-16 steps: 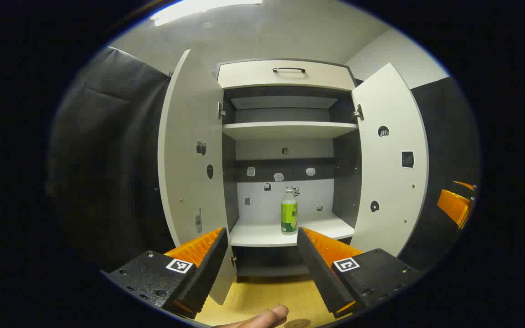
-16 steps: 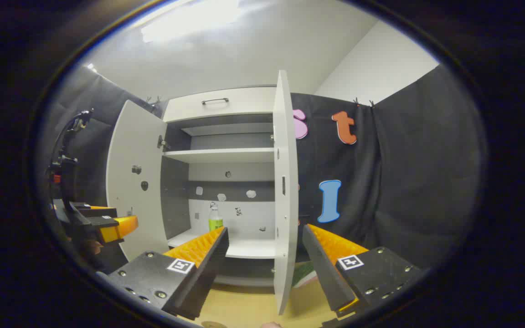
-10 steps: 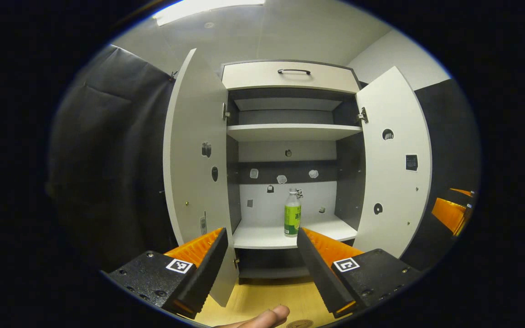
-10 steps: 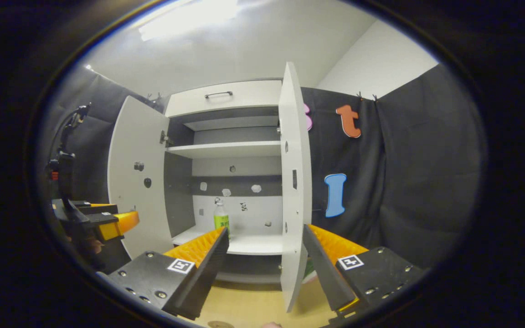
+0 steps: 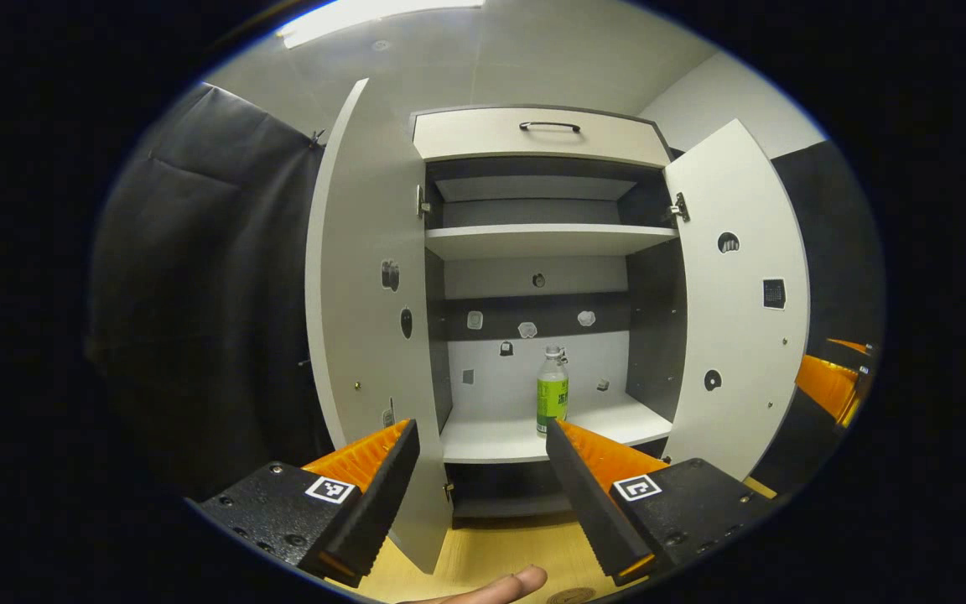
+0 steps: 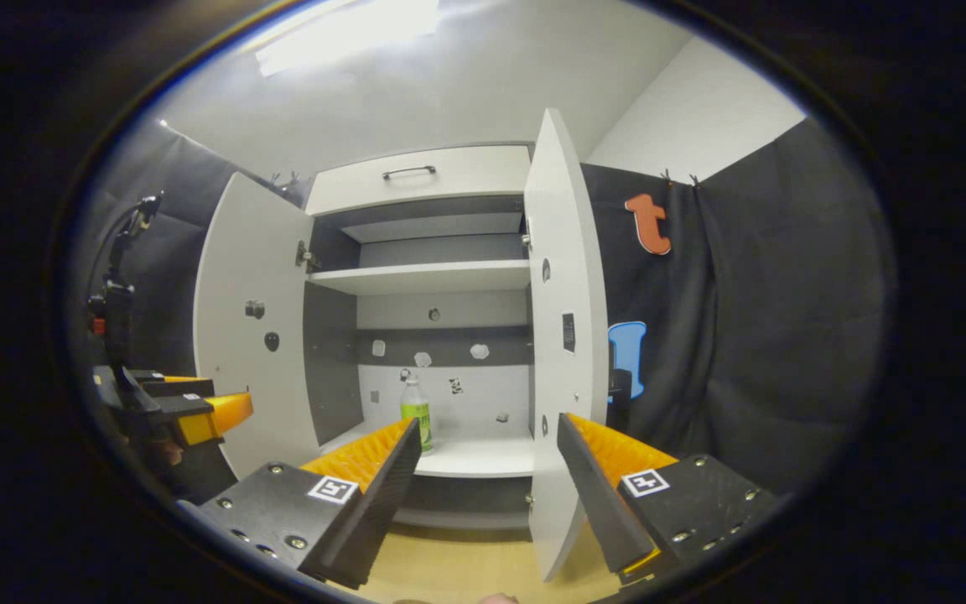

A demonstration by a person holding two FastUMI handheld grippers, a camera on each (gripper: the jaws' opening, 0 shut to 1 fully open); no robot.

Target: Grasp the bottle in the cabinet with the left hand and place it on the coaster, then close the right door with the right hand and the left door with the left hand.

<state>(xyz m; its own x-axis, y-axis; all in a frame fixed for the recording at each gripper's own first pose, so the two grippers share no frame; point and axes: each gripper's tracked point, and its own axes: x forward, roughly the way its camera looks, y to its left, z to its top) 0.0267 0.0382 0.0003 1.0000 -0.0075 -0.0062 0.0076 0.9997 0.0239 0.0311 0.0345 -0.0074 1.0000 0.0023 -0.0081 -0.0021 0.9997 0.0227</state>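
Both our grippers hang with jaws spread wide and nothing between them. In the left gripper view, our left gripper (image 5: 480,436) faces the cabinet (image 5: 542,134), whose left door (image 5: 361,277) and right door (image 5: 739,294) both stand open. On the lower shelf (image 5: 533,436) the bottle (image 5: 552,392) stands upright, clear with a green label, just above the right finger's tip in the picture but well beyond it. Compared with a moment ago, the cabinet and bottle sit a little further right in this view. A fingertip (image 5: 495,584) shows at the bottom edge over the wooden floor (image 5: 483,545).

In the right gripper view, our right gripper (image 6: 490,436) looks at the cabinet from the side. The right door's inner face shows more than before, when we saw it nearly edge-on, and the bottle (image 6: 416,404) has shifted right. Our left gripper (image 6: 198,411) shows at the left edge, well apart from the bottle.
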